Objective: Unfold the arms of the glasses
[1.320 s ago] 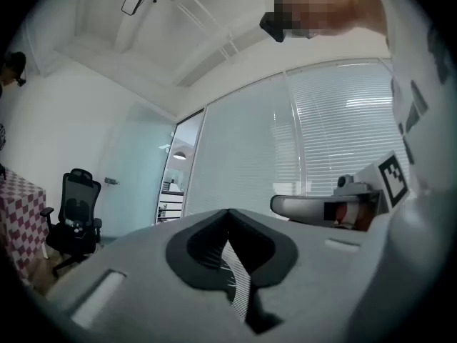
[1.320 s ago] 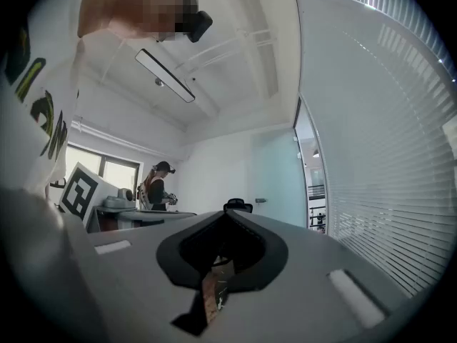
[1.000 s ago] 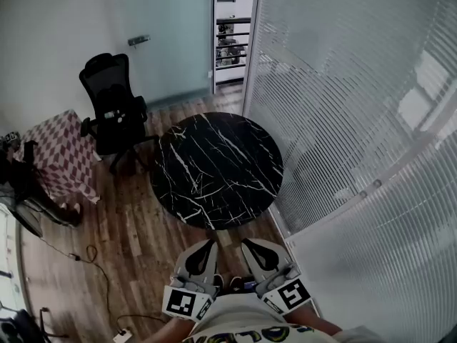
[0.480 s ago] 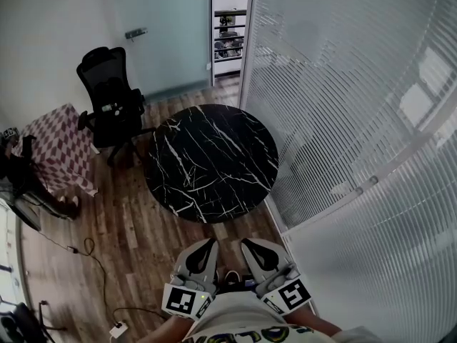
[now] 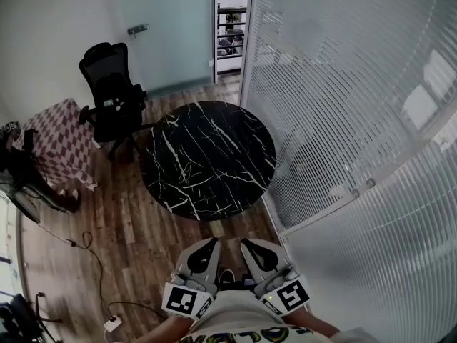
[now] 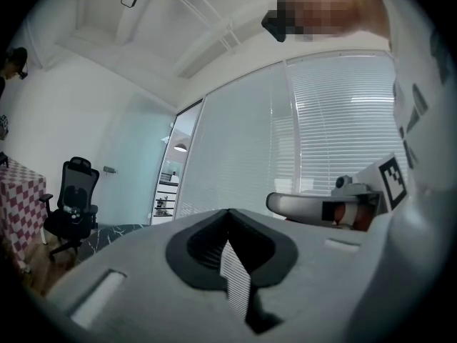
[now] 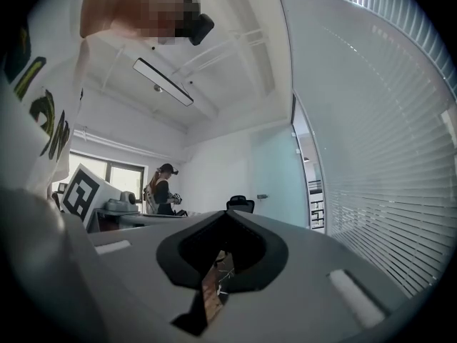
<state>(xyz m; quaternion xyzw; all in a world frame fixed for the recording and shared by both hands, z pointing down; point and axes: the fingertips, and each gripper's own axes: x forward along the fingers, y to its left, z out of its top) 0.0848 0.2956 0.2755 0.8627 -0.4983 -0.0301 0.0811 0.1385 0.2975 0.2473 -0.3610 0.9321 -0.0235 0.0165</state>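
Observation:
No glasses show in any view, and the round black marble table (image 5: 207,159) looks bare. My left gripper (image 5: 208,243) and right gripper (image 5: 248,243) sit side by side close to my body, above the wooden floor and short of the table's near edge. Both point level toward the table. In the left gripper view the left gripper (image 6: 228,211) has its jaws together with nothing between them. The right gripper (image 7: 227,213) in its own view looks the same, jaws met and holding nothing.
A black office chair (image 5: 111,95) and a table with a checkered cloth (image 5: 61,145) stand at the left. A glass wall with blinds (image 5: 343,120) runs along the right, with a doorway (image 5: 228,27) behind the table. A cable (image 5: 93,263) lies on the floor. Another person (image 7: 161,188) stands far off.
In the head view the table and floor have slid slightly up and to the left. Both grippers keep their place by my body and stay shut.

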